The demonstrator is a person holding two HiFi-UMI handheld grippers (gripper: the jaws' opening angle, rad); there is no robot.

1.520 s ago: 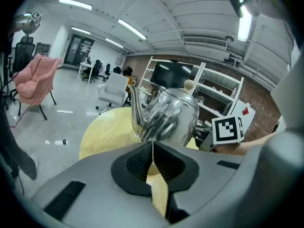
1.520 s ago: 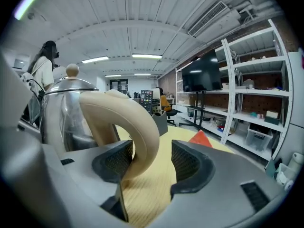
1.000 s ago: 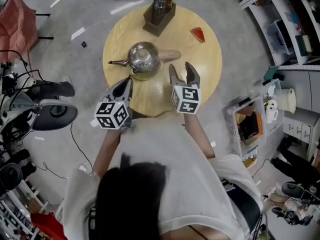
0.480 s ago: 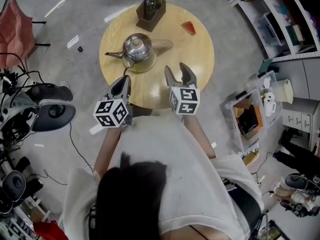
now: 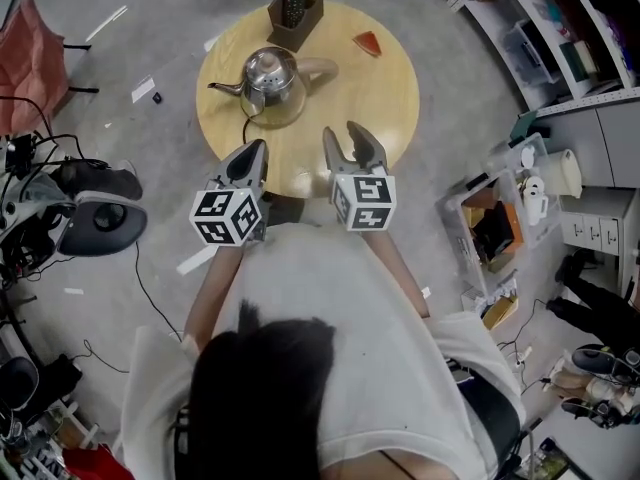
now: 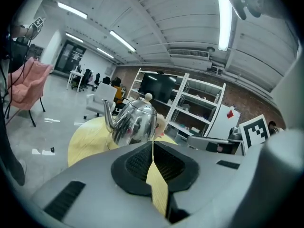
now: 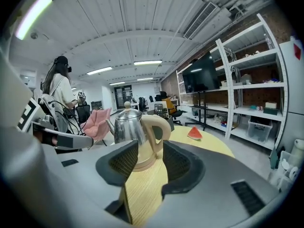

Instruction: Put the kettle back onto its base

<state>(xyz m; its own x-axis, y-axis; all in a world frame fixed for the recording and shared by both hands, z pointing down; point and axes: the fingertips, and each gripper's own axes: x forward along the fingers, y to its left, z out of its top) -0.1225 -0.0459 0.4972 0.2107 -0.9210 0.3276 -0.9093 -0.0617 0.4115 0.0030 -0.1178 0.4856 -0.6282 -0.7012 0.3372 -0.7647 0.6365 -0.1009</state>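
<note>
A shiny steel kettle [image 5: 268, 74] with a cream handle [image 5: 318, 66] stands upright on its round cream base [image 7: 145, 164] at the far left of the round wooden table [image 5: 390, 98]. Both grippers hover over the table's near edge, apart from the kettle. My left gripper [image 5: 257, 149] is shut and empty, and the kettle [image 6: 135, 125] shows beyond its pads [image 6: 137, 163]. My right gripper [image 5: 345, 133] is open, its jaws have just been closing, and nothing is between them. Along its jaws I see the kettle [image 7: 124, 125] and handle [image 7: 154, 127] some way ahead.
A wooden box with remote controls [image 5: 292, 13] and a watermelon slice [image 5: 368, 44] sit at the table's far side. Shelves [image 5: 540, 28] and a floor crate [image 5: 490, 233] lie to the right; stools and cables [image 5: 95, 223] to the left. A person [image 7: 59, 91] stands far left.
Both grippers have drawn back from the kettle toward the table's near edge and risen a little. The right jaws stand narrower than before. The kettle has not moved on its base.
</note>
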